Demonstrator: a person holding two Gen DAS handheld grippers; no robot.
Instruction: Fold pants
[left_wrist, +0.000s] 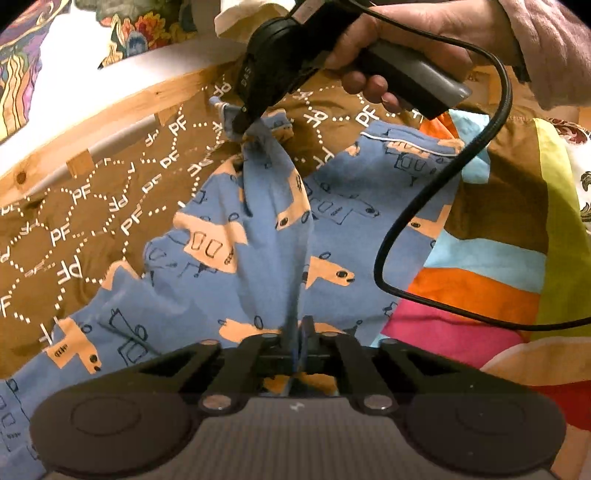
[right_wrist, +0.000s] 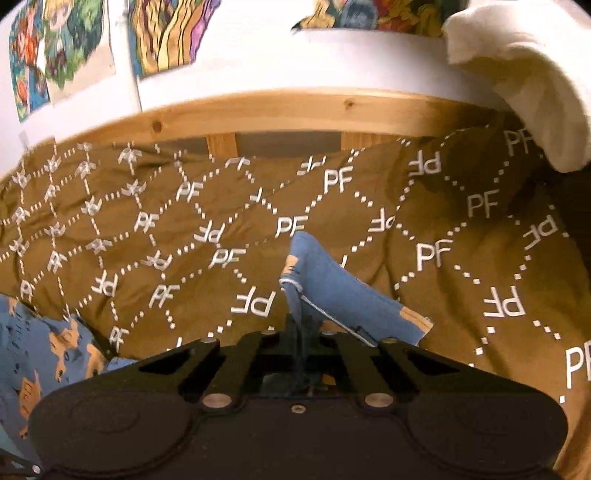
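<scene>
Blue pants (left_wrist: 266, 229) with orange prints lie spread on a brown quilt (left_wrist: 74, 221) lettered "PF". At the bottom of the left wrist view, my left gripper (left_wrist: 295, 334) is shut on a ridge of the pants' fabric, pulled taut. Farther off, a hand holds my right gripper (left_wrist: 242, 120), which pinches a bunched end of the same pants. In the right wrist view, the right gripper (right_wrist: 301, 326) is shut on a hemmed blue edge of the pants (right_wrist: 328, 284), lifted off the quilt (right_wrist: 184, 240). More of the pants shows at the lower left.
A wooden bed rail (right_wrist: 295, 110) runs behind the quilt, with a white wall and posters (right_wrist: 62, 48) beyond. A white cloth (right_wrist: 524, 74) drapes at the right. A colourful striped blanket (left_wrist: 487, 258) lies right of the pants. A black cable (left_wrist: 439, 184) loops over them.
</scene>
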